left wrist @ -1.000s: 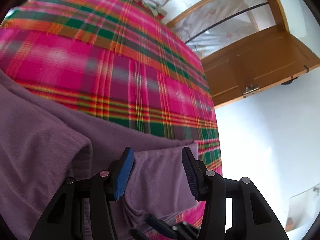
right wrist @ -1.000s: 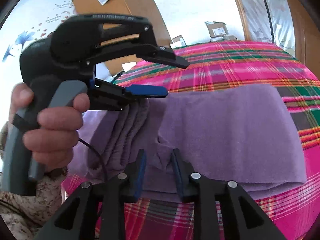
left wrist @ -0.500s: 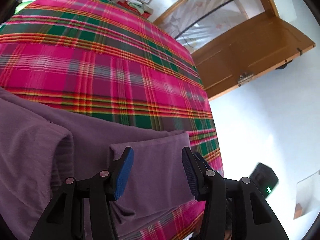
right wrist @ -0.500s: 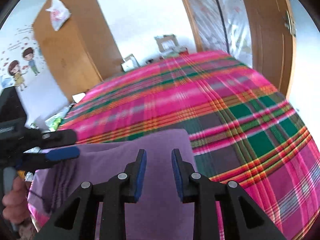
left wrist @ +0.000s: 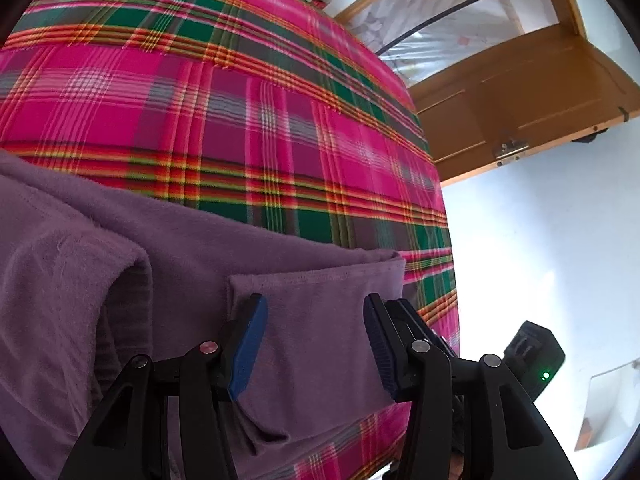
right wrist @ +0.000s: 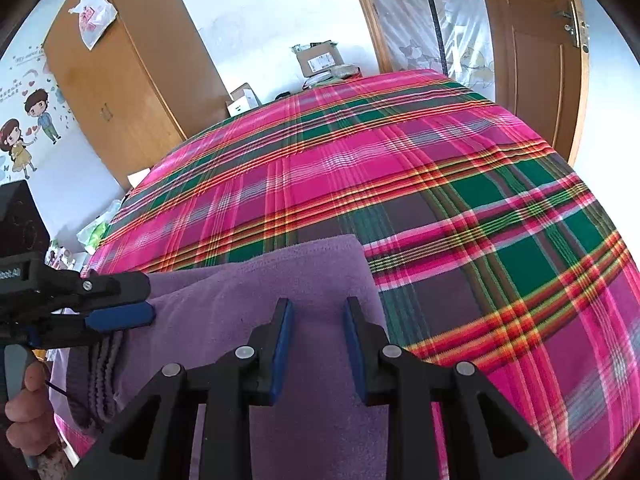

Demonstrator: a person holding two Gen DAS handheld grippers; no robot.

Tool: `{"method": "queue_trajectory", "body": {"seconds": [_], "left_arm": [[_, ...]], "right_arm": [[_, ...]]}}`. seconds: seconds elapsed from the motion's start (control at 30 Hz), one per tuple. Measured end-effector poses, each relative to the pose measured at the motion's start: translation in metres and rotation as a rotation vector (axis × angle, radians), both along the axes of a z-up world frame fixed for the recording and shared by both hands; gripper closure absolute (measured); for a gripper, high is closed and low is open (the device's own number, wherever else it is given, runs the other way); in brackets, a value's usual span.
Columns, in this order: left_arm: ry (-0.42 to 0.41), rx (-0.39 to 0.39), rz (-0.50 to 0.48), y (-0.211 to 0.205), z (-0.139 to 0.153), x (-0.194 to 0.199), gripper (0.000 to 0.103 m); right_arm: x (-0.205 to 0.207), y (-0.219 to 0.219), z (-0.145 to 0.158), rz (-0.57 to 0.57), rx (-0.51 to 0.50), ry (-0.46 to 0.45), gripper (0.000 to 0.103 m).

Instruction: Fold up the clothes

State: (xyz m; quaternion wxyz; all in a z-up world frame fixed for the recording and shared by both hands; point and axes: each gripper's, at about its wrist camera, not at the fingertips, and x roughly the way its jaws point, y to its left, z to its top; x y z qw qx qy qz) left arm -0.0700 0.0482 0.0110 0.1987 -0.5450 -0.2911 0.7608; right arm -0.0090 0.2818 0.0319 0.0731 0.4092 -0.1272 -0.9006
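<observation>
While purple garment [right wrist: 224, 320] lies partly folded on bed [right wrist: 400, 184], nothing is gripped: left tool [left wrist: 316, 340] wide, right tool [right wrist: 316, 344] narrower but empty; final folds probably left.

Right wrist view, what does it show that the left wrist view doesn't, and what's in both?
Only the right wrist view shows the wardrobe with a plastic bag on top, the cartoon wall stickers, and the left tool in a hand. Only the left wrist view shows the garment's rolled fold and a black device with a green light. Both show the purple garment on the plaid bedspread, the cardboard box, the wooden door, and open jaws over the cloth.
</observation>
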Motion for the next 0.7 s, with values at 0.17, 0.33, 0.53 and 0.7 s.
{"method": "queue_trajectory", "body": {"seconds": [0.17, 0.33, 0.53, 0.7], "left_arm": [[0.046, 0.007, 0.006, -0.004, 0.016, 0.016, 0.052], [0.081, -0.006, 0.018, -0.014, 0.03, 0.034, 0.052], [0.1, 0.01, 0.034, -0.037, 0.039, 0.059, 0.052], [0.117, 0.016, 0.053, -0.055, 0.043, 0.075, 0.052]], "right_arm": [[0.034, -0.035, 0.014, 0.134, 0.046, 0.088, 0.076], [0.051, -0.084, 0.004, 0.282, 0.09, 0.099, 0.076], [0.065, -0.117, -0.008, 0.331, 0.137, 0.107, 0.075], [0.074, -0.131, -0.005, 0.358, 0.168, 0.138, 0.075]]}}
